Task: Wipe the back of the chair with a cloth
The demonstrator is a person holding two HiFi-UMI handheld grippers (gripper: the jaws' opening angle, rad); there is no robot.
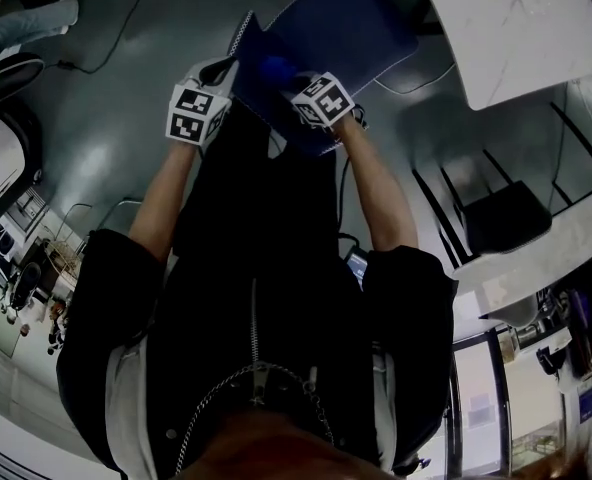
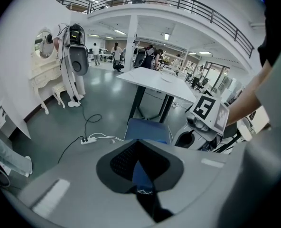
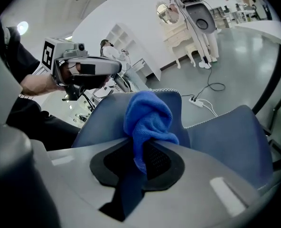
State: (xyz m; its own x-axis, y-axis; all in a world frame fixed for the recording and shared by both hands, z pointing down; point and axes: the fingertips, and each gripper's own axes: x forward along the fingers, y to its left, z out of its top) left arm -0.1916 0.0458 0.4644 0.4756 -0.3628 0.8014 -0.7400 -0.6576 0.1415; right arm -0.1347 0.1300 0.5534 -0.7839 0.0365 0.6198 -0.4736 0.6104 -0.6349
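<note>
A blue chair (image 1: 348, 23) stands on the grey floor in front of me. In the head view both grippers meet at the top of its back. My left gripper (image 2: 141, 175) is shut on the stitched top edge of the chair back (image 2: 139, 172), with the blue seat (image 2: 147, 129) showing beyond it. My right gripper (image 3: 143, 156) is shut on a bunched blue cloth (image 3: 147, 118), which rests against the chair back (image 3: 100, 125). In the head view the cloth (image 1: 274, 68) sits between the left gripper (image 1: 198, 111) and the right gripper (image 1: 321, 100).
A white table (image 1: 516, 28) stands just past the chair, on dark legs (image 2: 136, 103). A power strip with cables (image 2: 88, 140) lies on the floor to the left. A white dressing table (image 2: 45, 75) and a tall machine (image 2: 76, 56) stand by the wall. People are far off.
</note>
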